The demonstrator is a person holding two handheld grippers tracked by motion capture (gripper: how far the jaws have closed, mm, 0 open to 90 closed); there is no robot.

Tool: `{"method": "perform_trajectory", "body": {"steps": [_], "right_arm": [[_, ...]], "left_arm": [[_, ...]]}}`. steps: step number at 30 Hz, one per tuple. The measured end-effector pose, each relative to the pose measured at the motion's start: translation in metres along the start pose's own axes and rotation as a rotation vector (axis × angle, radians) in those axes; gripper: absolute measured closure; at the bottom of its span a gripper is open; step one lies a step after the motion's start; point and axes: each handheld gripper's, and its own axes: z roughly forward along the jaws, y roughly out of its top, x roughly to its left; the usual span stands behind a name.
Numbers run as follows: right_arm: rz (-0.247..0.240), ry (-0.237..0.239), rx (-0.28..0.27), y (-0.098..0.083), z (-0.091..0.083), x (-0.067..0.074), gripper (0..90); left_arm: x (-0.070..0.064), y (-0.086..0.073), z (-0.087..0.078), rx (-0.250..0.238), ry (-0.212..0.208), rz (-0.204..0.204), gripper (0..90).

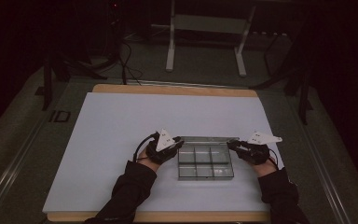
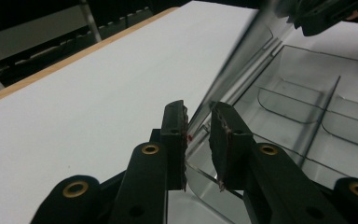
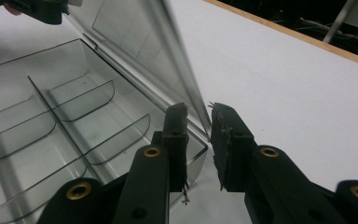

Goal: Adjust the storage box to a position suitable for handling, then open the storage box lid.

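A clear plastic compartment box [image 1: 205,164] lies on the white sheet, its hinged lid [image 1: 208,139] standing up along the far side. My left gripper [image 1: 179,141] is at the lid's left end. In the left gripper view the lid's corner [image 2: 223,79] runs down between the jaws, close to the left pad [image 2: 182,122], and a narrow gap shows between the pads, so the gripper [image 2: 198,122] is open. My right gripper [image 1: 231,143] is at the lid's right end. There too the lid's edge [image 3: 179,60] passes between slightly parted jaws, the gripper [image 3: 199,122] open.
The box's dividers [image 3: 63,121] form several empty compartments. The white sheet [image 1: 121,135] covers a wooden board [image 1: 168,89] on a dark table. A metal stand [image 1: 205,28] and cables [image 1: 126,65] are beyond the table's far edge.
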Motion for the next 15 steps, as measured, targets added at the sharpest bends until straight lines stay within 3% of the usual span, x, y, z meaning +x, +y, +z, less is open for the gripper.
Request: {"method": "perform_trajectory", "body": {"steps": [15], "right_arm": [[0.044,-0.026,0.004,0.0038,0.0093,-0.0037,75.9]], "left_arm": [[0.0036,0.0027,0.0091,-0.026,0.037,-0.040,78.9]]}}
